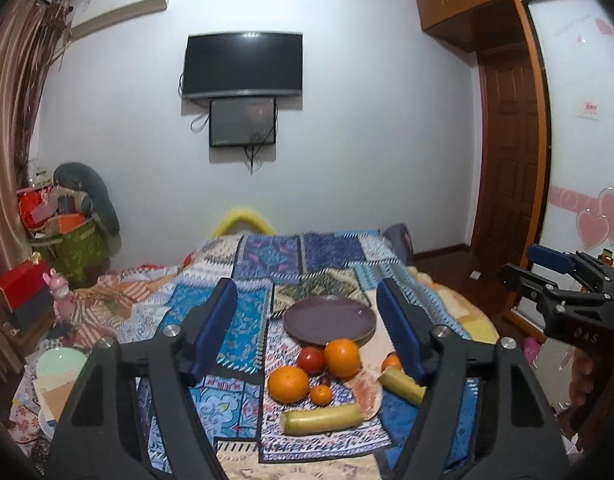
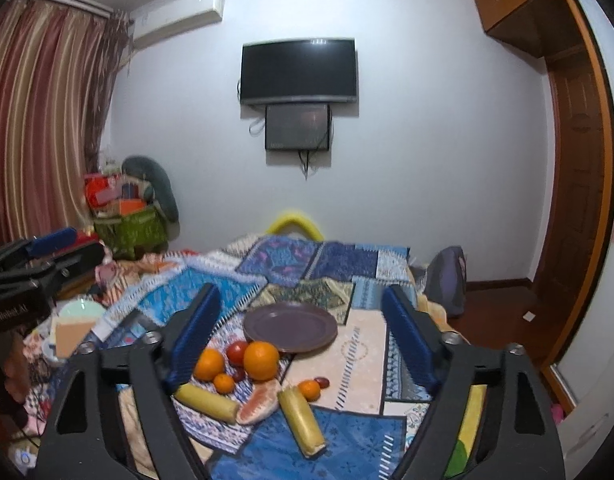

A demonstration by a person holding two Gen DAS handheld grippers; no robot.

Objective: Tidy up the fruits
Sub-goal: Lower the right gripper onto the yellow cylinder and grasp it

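Note:
A dark purple plate (image 1: 330, 319) (image 2: 289, 326) lies empty on a patchwork cloth. In front of it lie two big oranges (image 1: 342, 357) (image 2: 261, 360), a red tomato (image 1: 311, 360) (image 2: 237, 353), small mandarins (image 1: 320, 395) (image 2: 309, 390), a pink grapefruit wedge (image 1: 366, 394) (image 2: 259, 401) and two yellow-green cane pieces (image 1: 321, 419) (image 2: 301, 420). My left gripper (image 1: 307, 332) is open and empty above the fruit. My right gripper (image 2: 301, 338) is open and empty too, and it also shows in the left wrist view (image 1: 555, 264).
The cloth covers a bed (image 2: 371, 352). A mint bowl (image 1: 61, 362) and papers lie at the left. Boxes and a green bag (image 1: 81, 250) stand by the curtain. A wooden floor and wardrobe (image 2: 579, 184) are at the right.

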